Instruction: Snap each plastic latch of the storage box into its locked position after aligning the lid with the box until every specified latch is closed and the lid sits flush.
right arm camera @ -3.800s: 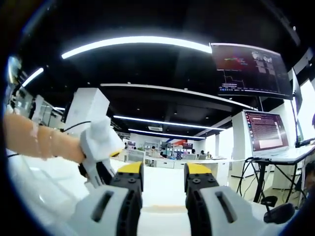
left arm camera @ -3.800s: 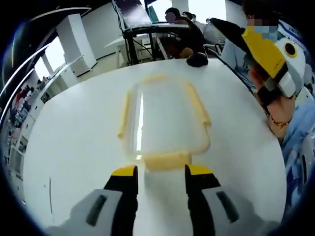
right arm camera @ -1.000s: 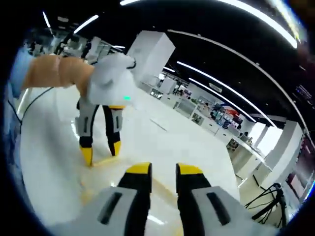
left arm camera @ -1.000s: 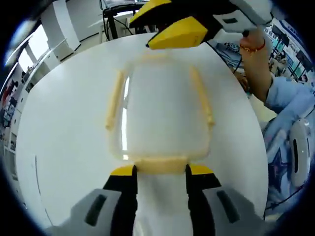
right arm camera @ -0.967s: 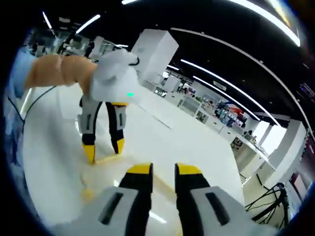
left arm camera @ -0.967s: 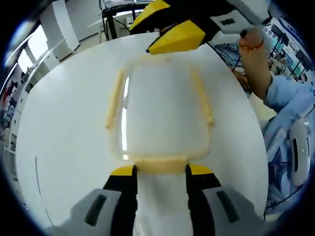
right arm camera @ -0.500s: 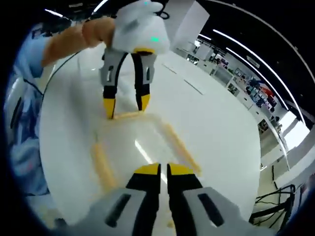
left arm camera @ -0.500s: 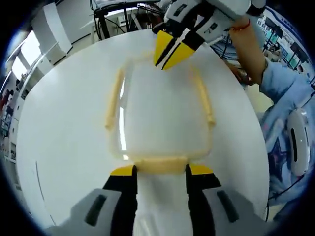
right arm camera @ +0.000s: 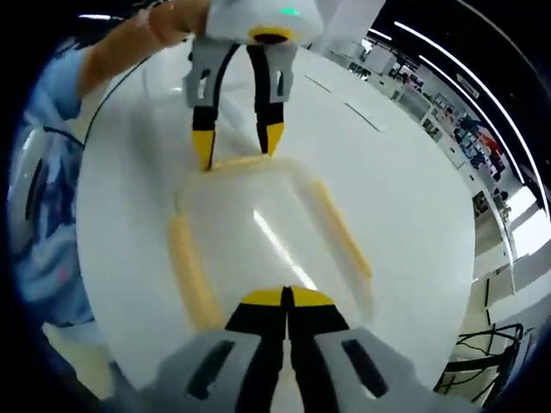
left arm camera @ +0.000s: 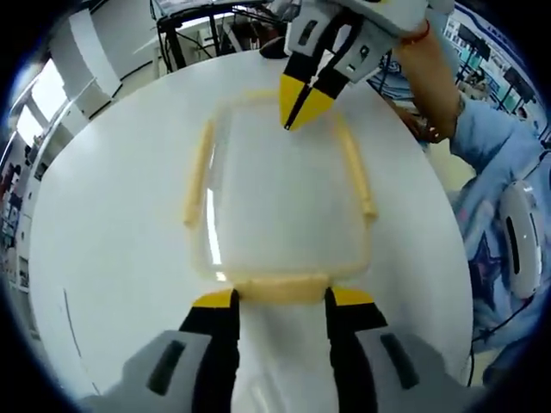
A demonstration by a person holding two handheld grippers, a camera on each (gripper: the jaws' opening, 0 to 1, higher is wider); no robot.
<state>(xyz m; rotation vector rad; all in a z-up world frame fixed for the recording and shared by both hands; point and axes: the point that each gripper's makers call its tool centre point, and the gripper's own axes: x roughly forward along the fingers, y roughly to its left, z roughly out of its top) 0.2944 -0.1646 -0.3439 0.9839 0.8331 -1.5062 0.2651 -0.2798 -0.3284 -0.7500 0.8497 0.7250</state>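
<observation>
On the round white table (left arm camera: 103,258) the clear storage box (left arm camera: 280,198) with 4 yellow latches sits centred, the left gripper (left arm camera: 280,297) spread apart astride its near latch (left arm camera: 280,286), while the right gripper (left arm camera: 301,107), jaws pressed together, points down over the far end of the lid (right arm camera: 258,232).

Clear glossy plastic lid (left arm camera: 284,198) w/ matt yellow latches, smooth white table (left arm camera: 112,258).

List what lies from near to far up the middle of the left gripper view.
left gripper → near yellow latch → clear lid → right gripper
</observation>
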